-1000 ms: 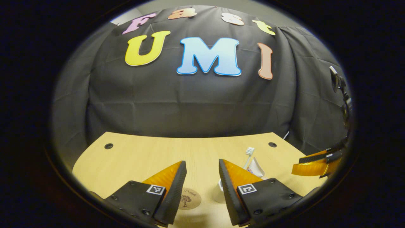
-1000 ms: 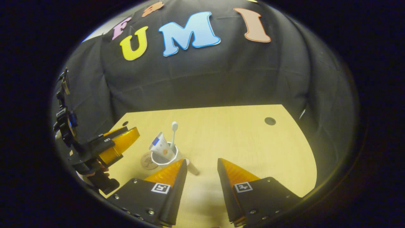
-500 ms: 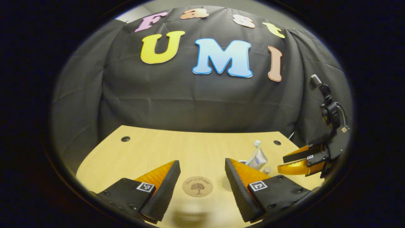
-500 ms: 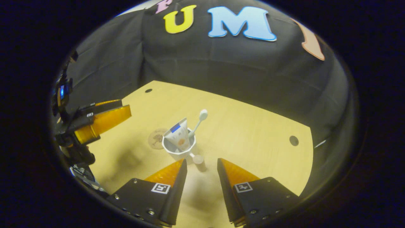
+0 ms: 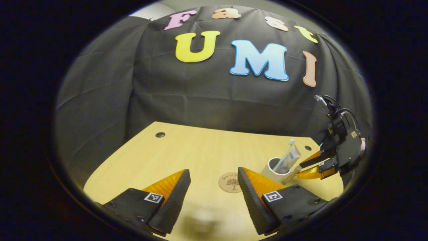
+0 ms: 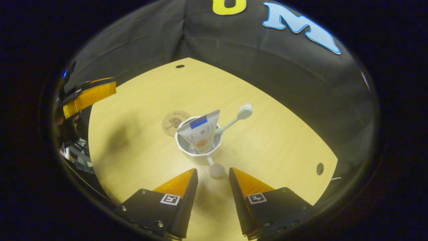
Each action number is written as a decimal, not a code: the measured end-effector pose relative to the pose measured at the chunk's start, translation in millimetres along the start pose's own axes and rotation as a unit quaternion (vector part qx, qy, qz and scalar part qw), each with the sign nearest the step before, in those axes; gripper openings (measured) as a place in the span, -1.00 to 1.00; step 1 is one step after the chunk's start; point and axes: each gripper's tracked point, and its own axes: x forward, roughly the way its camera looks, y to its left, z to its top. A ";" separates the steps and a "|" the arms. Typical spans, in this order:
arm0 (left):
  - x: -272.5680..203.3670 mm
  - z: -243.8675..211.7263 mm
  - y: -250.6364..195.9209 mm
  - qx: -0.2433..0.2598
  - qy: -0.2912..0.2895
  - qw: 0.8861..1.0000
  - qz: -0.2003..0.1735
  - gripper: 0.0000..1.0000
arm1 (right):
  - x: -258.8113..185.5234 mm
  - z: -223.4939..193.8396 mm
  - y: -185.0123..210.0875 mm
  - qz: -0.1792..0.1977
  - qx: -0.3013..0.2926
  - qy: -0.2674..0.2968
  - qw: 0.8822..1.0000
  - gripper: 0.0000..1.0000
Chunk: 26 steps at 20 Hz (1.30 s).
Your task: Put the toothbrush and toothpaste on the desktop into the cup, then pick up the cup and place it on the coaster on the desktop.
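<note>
Step in hand: loading done, cup pickup pending. Cup (image 6: 199, 147) upright on surface (image 6: 267, 134), holding toothpaste (image 6: 200, 132) and toothbrush (image 6: 234, 118); handle knob facing right gripper (image 6: 213, 176). Coaster (image 6: 174, 120) just beyond cup, bare. Right fingers spread, nothing held; left gripper (image 5: 214, 180) likewise spread, idle. Next move: likely closing on handle, lifting, setting on coaster. Versus half a second ago: right gripper nearer, handle centred between fingers.

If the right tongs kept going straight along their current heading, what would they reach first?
Most likely the cup's handle knob, which sits just ahead of the open right tongs and roughly in line with the gap. The cup with toothpaste and toothbrush lies right behind it. Depth is uncertain.
</note>
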 end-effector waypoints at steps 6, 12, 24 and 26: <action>-20.1 -16.1 42.0 -0.022 0.011 0.998 0.050 0.85 | 23.4 -4.1 -1.1 0.019 -0.033 0.038 0.999 0.16; -35.8 -32.7 70.2 -0.043 0.025 0.995 0.088 0.86 | 45.8 -3.8 3.2 0.035 -0.041 0.063 0.997 0.17; -35.5 -39.9 65.9 -0.044 0.033 0.994 0.089 0.83 | 45.1 -6.5 4.9 0.023 -0.022 0.059 0.998 -0.81; -34.2 -41.0 62.6 -0.044 0.032 0.995 0.086 0.85 | 45.7 -7.7 4.8 0.016 -0.017 0.058 0.998 -0.81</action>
